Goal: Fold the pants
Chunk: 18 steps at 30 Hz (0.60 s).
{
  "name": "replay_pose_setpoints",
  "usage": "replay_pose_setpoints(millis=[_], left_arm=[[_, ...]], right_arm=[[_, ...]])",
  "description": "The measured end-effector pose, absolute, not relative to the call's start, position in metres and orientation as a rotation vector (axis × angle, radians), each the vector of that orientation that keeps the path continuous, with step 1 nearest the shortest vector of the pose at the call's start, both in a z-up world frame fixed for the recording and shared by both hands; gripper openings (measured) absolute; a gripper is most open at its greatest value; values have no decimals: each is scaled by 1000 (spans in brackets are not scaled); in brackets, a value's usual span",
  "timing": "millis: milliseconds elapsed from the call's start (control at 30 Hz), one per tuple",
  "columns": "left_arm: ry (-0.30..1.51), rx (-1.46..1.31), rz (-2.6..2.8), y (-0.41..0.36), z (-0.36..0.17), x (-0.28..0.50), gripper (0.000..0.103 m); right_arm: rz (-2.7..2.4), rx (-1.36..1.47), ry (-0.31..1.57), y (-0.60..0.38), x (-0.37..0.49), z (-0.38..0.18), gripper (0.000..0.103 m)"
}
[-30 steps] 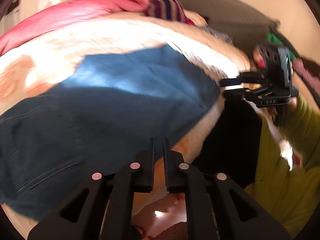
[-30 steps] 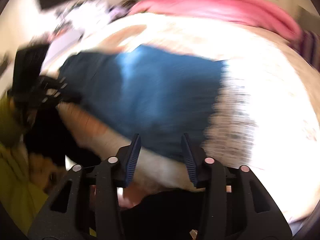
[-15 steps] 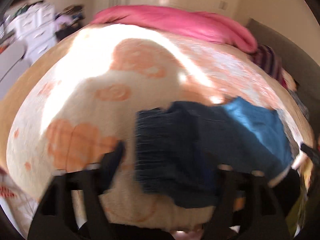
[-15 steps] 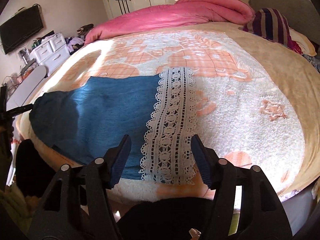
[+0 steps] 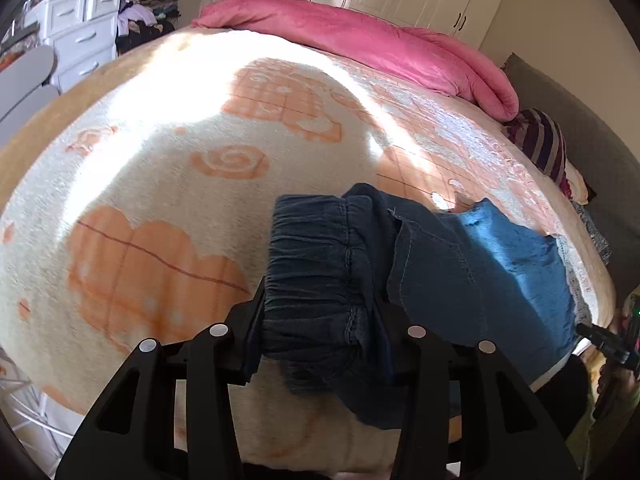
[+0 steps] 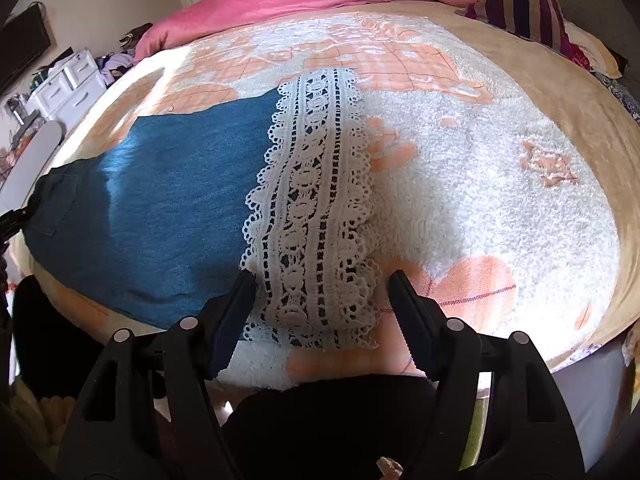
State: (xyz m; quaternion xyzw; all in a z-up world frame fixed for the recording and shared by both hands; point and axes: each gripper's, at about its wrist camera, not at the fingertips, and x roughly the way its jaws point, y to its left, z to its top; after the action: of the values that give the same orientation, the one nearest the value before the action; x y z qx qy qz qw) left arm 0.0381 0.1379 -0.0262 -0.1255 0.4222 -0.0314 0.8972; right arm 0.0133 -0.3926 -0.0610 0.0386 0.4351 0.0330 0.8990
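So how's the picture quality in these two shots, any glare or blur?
Left wrist view: sharp, strong fisheye bend, sunlight blows out the blanket beyond the pants. Right wrist view: also sharp, bright glare along the blanket's right side, lace hem crisp.

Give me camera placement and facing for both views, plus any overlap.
Left wrist: sits on the left gripper, looks along its fingers across the bed at the pants' elastic waistband, which lies between the open fingers; the right gripper shows at the right edge.
Right wrist: sits on the right gripper, looks at the white lace hem; its open fingers straddle the lace.
Shared: blue pants, bed, pink duvet, striped pillow, white drawers.
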Motion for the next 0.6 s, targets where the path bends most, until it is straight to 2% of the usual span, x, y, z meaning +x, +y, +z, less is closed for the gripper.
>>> replay_pose_setpoints(millis=[167,267,333,467,600], left_arm=[[889,-253,-57,139,-31,39,46],[839,-259,-48,143,-14,30,51],[790,-219,-5,148,5,22,59],[739,-188,-20,141,33,16,59],[748,-183,-206,92,36,25,59]], right_arm=[[70,75,902,-392,12,-60,63],[67,81,859,-395,7,-49,63],[73,80,818,-394,4,-39,63],[144,64,746,-378,3,-20,65],[242,16,754,-348,18,-20,65]])
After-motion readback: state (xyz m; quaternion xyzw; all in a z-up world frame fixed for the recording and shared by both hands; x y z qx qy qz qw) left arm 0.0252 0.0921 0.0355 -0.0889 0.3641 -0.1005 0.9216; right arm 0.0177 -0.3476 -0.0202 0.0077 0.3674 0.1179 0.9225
